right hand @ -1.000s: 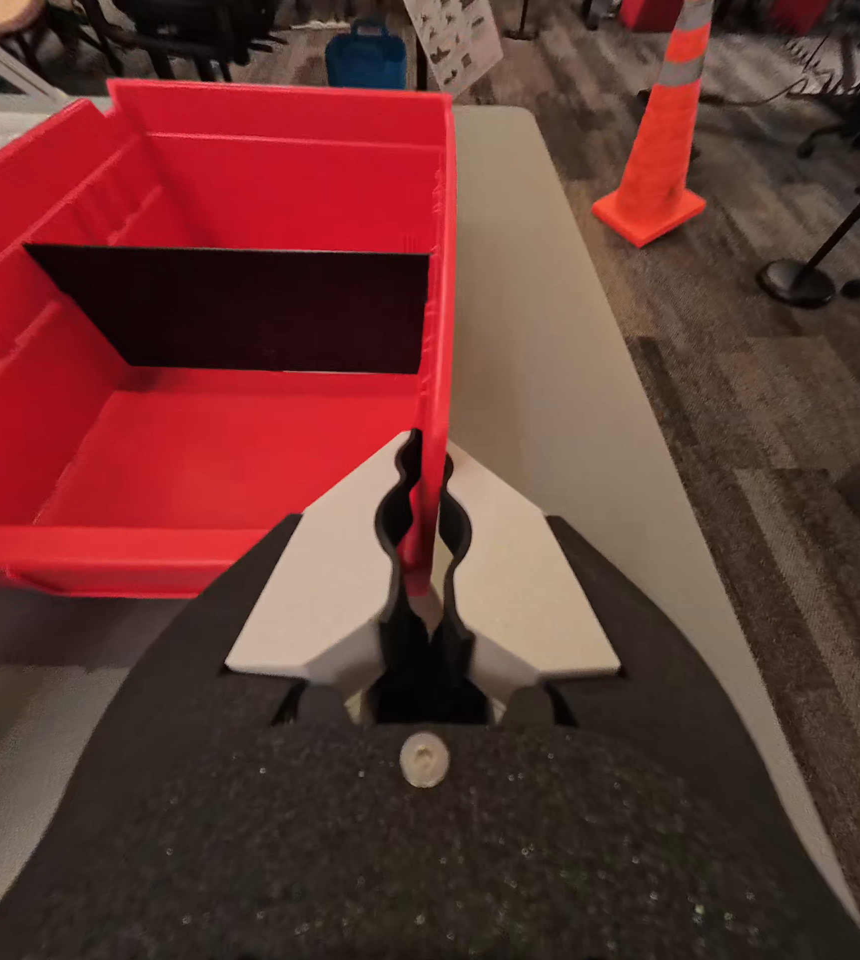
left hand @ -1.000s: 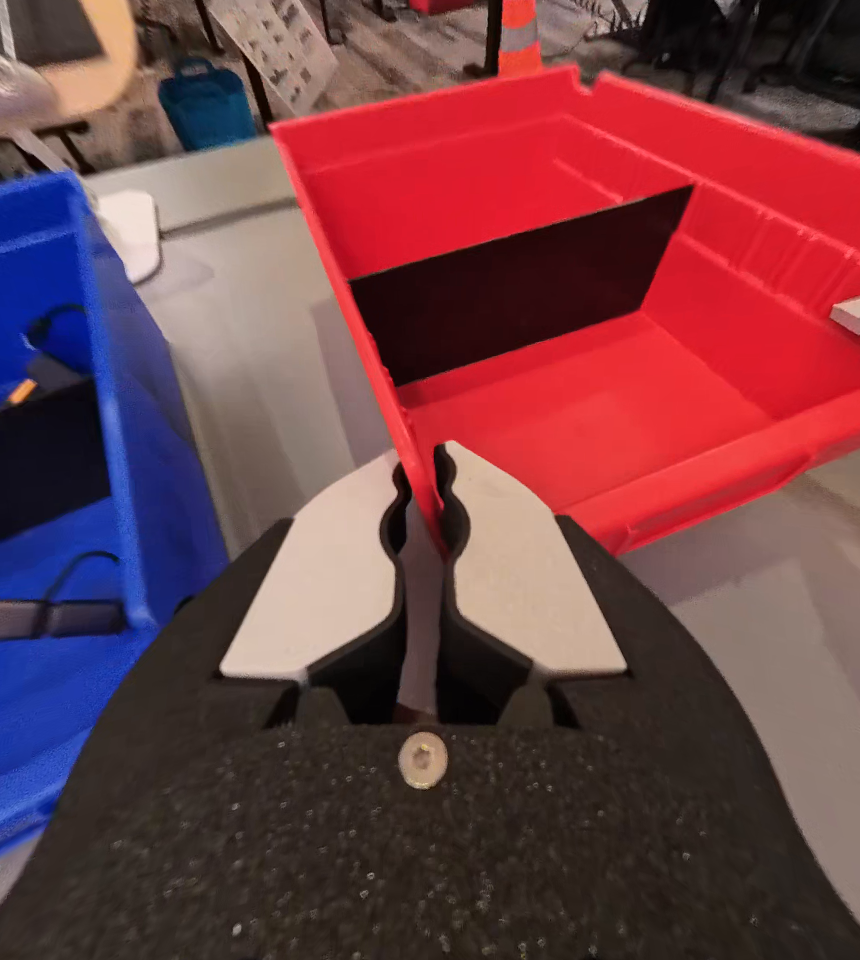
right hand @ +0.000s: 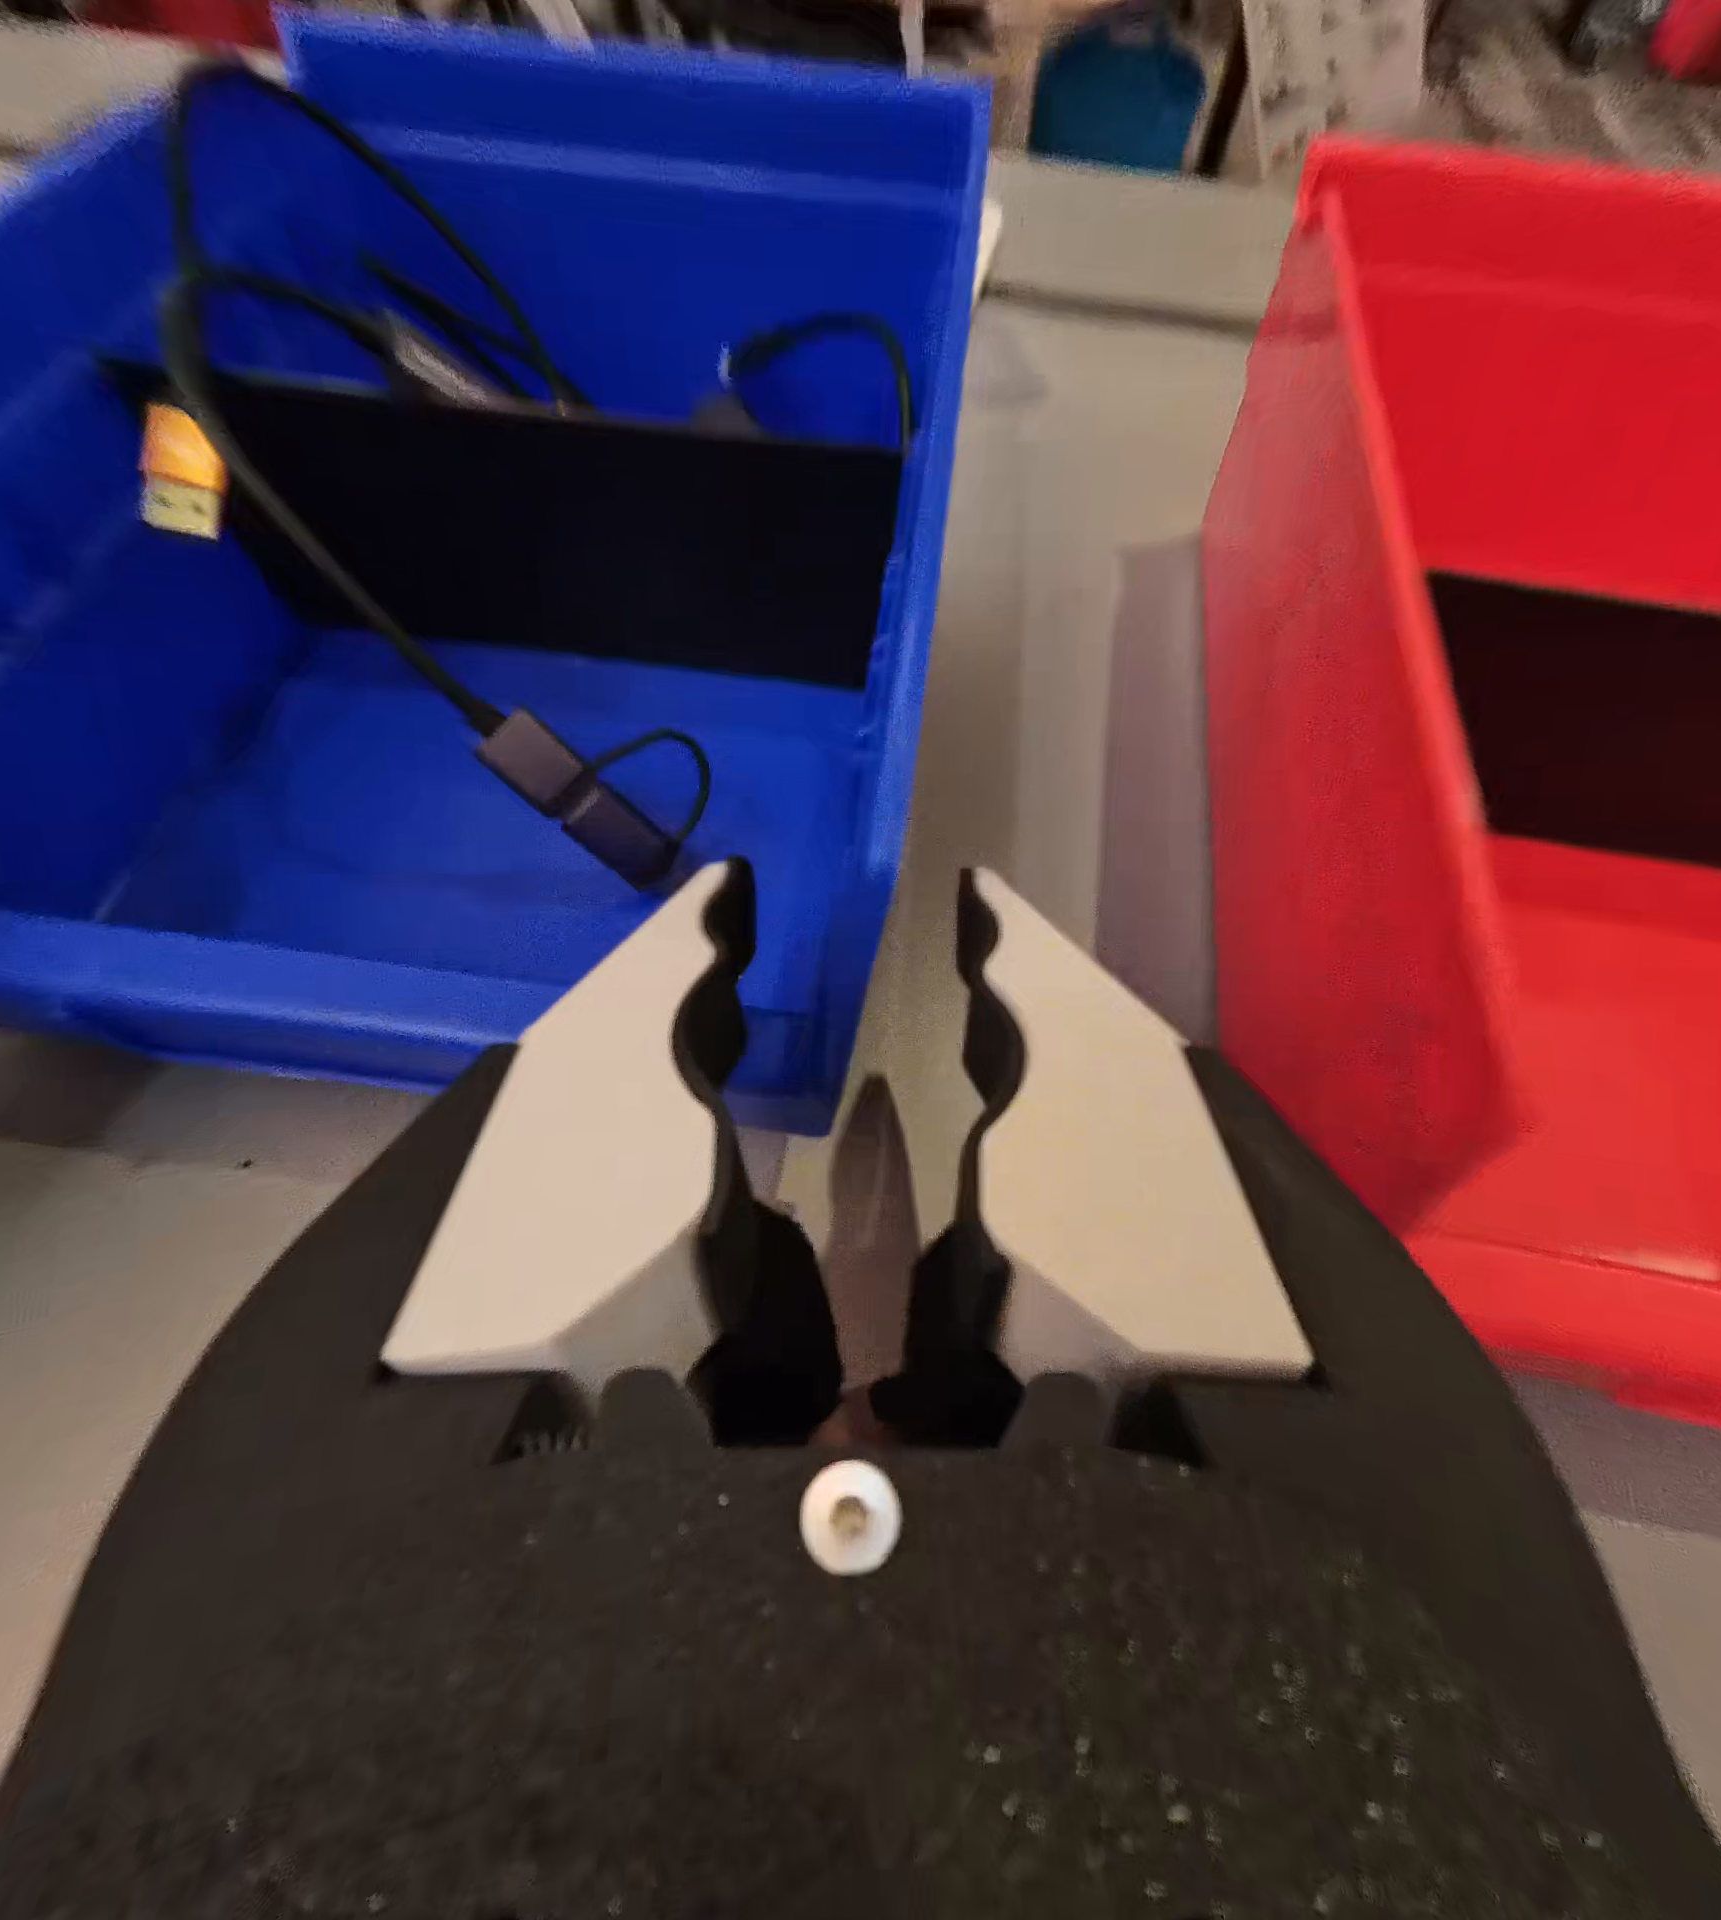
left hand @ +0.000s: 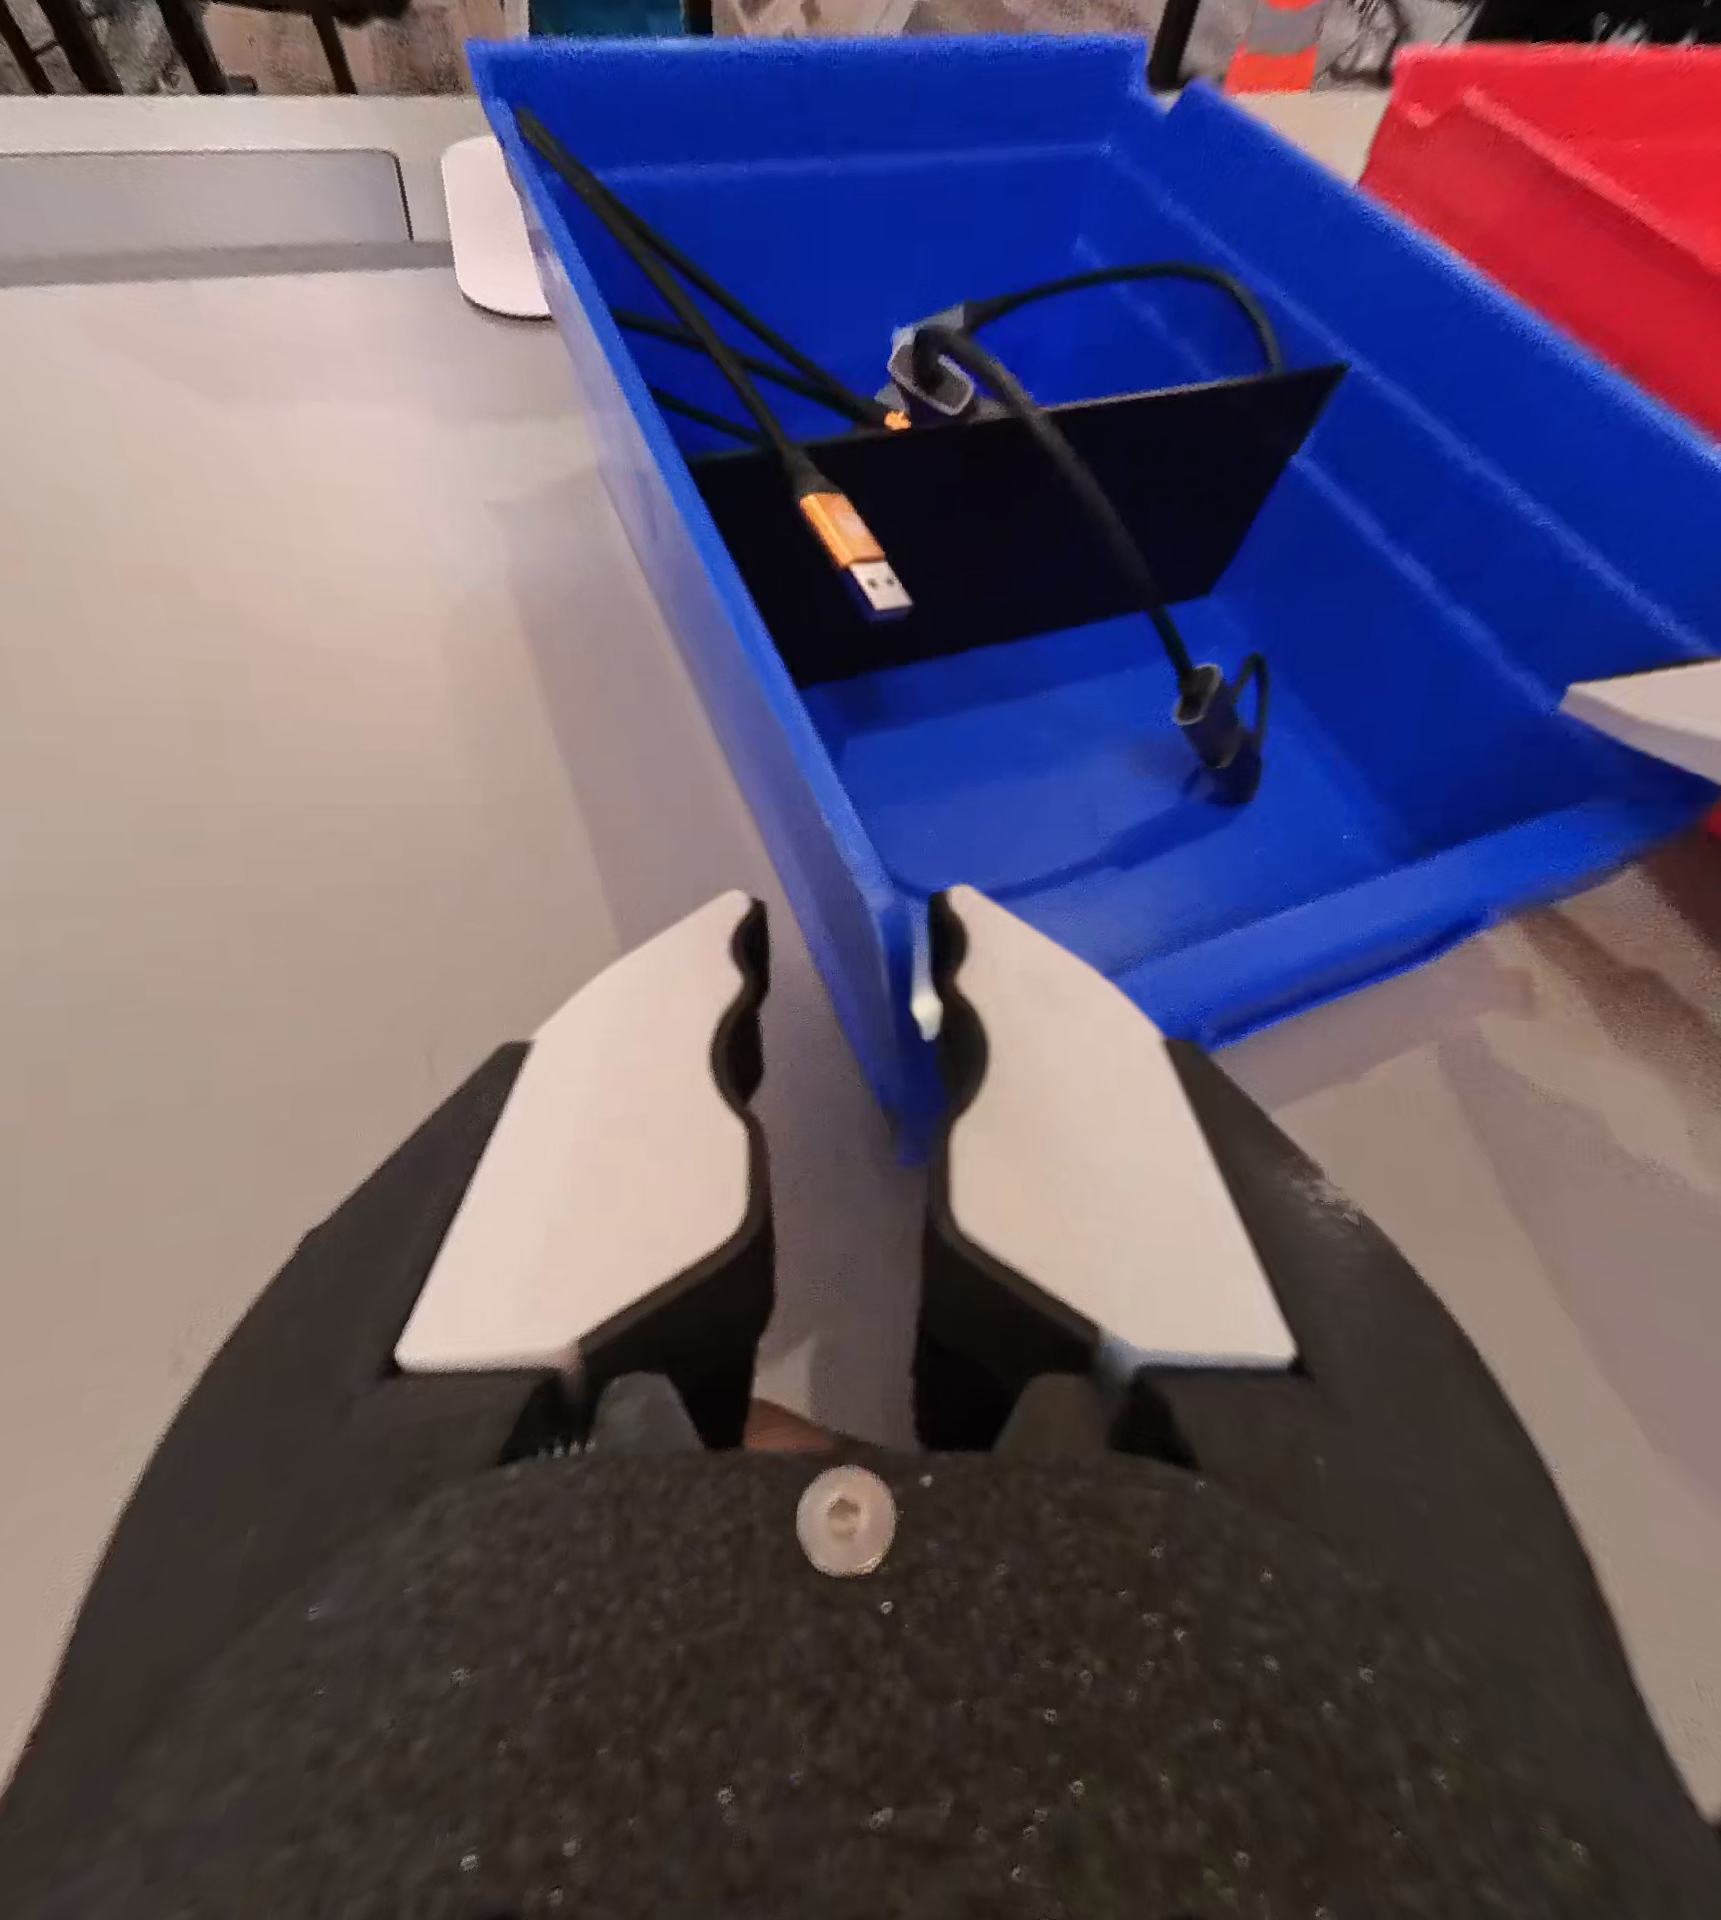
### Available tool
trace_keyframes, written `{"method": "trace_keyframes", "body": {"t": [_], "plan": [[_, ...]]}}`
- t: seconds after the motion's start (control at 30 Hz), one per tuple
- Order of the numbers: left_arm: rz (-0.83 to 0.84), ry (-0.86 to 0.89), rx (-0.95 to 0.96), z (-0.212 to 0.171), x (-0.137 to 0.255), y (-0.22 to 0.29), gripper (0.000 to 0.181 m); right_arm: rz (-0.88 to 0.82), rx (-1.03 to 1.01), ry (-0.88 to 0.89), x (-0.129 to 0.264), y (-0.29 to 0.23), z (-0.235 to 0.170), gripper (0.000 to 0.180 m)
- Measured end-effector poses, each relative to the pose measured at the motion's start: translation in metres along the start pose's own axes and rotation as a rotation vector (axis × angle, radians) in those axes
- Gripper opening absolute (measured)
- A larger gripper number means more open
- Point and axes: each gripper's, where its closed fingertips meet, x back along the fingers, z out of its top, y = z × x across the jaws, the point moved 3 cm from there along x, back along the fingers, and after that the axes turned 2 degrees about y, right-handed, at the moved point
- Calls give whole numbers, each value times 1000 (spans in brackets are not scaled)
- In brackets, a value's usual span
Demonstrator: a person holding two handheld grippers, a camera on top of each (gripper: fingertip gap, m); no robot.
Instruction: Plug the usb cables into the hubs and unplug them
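Two bins sit side by side on the table (left hand: 212,727), one bin (right hand: 627,156) to the left of the other bin (right hand: 1355,727), a strip of table between them. A divider (right hand: 575,540) crosses the left bin; cables (left hand: 690,301) and a hub (left hand: 929,379) lie behind it, with one cable's plug (left hand: 851,551) hanging over its front and another connector (right hand: 575,800) resting in the near compartment.

blue bin (left hand: 1458,499) front compartment open above (black divider (left hand: 1043,520) behind), cable (left hand: 1095,499) crossing
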Motion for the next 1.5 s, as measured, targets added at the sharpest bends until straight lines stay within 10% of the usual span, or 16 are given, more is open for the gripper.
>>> {"method": "trace_keyframes", "body": {"t": [0.07, 0.67, 0.93, 1.2, 1.5], "plan": [[16, 19, -43, 2, -7, -3, 15, -40, -21, -11, -9, -6, -3, 5], [274, 71, -74, -3, 95, -250, 3, 100, 188, 94, -46, -273, 29, 5], [275, 66, 58, -21, 94, -277, 3, 247, 172, 39, -48, -292, 33, 11], [294, 395, 153, 22, 138, -257, 26, 563, 178, 56, 23, -217, 32, 30], [89, 466, 267, 26, 124, -180, 26, 236, 33, 254, 85, 61, 24, 30]]}}
